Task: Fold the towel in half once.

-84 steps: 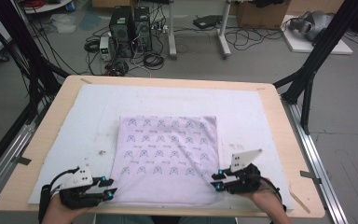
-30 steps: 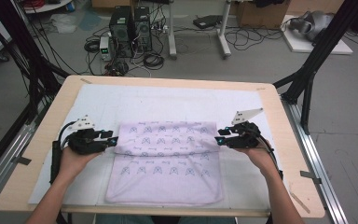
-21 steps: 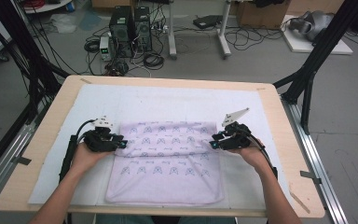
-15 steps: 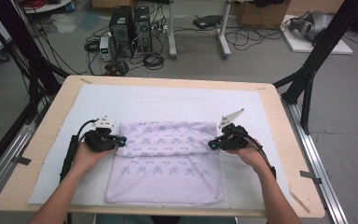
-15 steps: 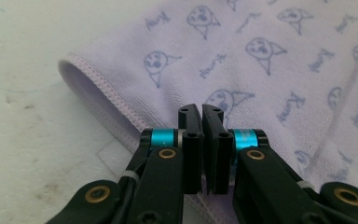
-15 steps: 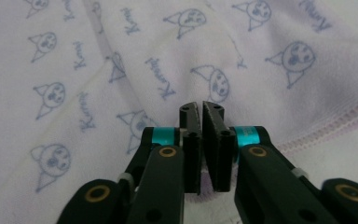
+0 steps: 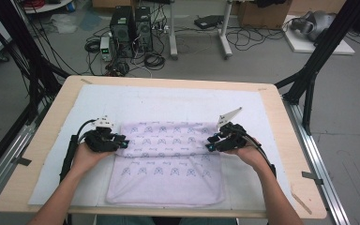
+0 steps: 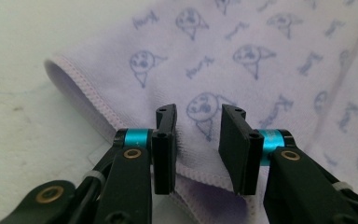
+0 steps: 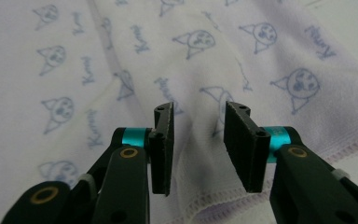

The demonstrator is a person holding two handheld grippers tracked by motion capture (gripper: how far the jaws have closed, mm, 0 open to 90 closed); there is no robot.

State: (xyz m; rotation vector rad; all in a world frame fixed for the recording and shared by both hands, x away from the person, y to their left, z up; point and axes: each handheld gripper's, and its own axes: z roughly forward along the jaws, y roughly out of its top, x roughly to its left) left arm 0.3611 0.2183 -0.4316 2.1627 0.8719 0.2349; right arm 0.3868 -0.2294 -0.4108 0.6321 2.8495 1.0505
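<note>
Towel edge btwn jaws (unpinched)

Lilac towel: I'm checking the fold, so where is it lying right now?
In the high view the lilac towel lies centre-front on the white mat, between the left gripper and right gripper.

High view looks forward and down over the whole table; both gripper views sit close above the towel, looking along their jaws, sharing it.
</note>
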